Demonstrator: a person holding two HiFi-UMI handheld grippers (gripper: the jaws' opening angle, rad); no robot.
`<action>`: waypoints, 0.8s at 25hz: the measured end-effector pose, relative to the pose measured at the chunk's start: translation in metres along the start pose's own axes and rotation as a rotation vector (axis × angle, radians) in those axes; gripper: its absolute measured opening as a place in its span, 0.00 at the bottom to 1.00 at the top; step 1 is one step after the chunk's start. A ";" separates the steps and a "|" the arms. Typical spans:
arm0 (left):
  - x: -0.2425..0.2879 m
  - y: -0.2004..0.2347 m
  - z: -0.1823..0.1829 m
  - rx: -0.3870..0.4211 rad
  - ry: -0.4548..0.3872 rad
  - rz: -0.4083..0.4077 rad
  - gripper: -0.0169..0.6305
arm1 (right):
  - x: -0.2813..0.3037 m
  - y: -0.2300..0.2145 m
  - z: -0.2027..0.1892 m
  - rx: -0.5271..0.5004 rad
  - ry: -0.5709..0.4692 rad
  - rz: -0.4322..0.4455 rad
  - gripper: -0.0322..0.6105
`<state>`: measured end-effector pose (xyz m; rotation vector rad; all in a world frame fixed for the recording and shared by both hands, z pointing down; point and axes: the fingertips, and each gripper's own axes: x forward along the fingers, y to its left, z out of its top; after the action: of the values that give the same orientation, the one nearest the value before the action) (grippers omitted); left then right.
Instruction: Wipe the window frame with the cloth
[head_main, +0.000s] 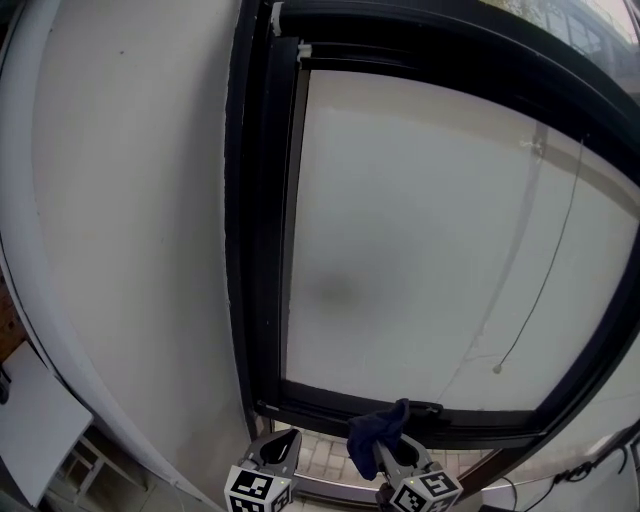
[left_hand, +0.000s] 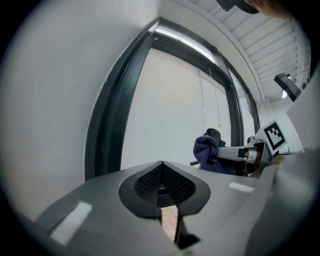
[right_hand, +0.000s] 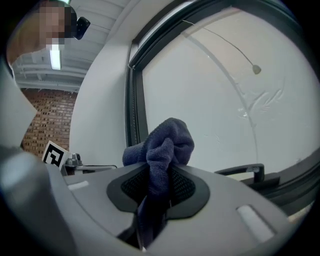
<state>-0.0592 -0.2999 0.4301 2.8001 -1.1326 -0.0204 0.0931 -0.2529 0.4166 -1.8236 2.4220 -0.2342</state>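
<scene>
The black window frame (head_main: 262, 250) surrounds a frosted pane; its bottom rail (head_main: 400, 420) runs low in the head view. My right gripper (head_main: 385, 455) is shut on a dark blue cloth (head_main: 376, 430), bunched above its jaws and held just below the bottom rail. In the right gripper view the cloth (right_hand: 162, 147) sticks up from the jaws near the frame's left upright (right_hand: 135, 110). My left gripper (head_main: 280, 448) hangs to the left of it, shut and holding nothing. The left gripper view shows the cloth (left_hand: 210, 150) and the right gripper to its right.
A window handle (right_hand: 245, 171) lies on the bottom rail beside the cloth. A blind cord with a small weight (head_main: 497, 369) hangs over the pane. White wall (head_main: 130, 220) fills the left. A white table corner (head_main: 35, 420) is at the lower left.
</scene>
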 end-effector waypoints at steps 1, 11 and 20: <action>-0.001 -0.001 -0.001 -0.004 0.002 -0.008 0.01 | -0.003 -0.001 -0.003 0.012 0.001 -0.016 0.19; -0.013 -0.006 -0.006 -0.015 0.005 -0.033 0.01 | -0.010 0.005 -0.011 0.032 -0.004 -0.041 0.19; -0.021 0.022 -0.002 -0.026 -0.005 0.040 0.02 | 0.012 0.018 -0.007 0.035 -0.010 0.003 0.19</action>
<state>-0.0898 -0.3006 0.4340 2.7562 -1.1803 -0.0386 0.0720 -0.2589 0.4207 -1.8022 2.3983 -0.2648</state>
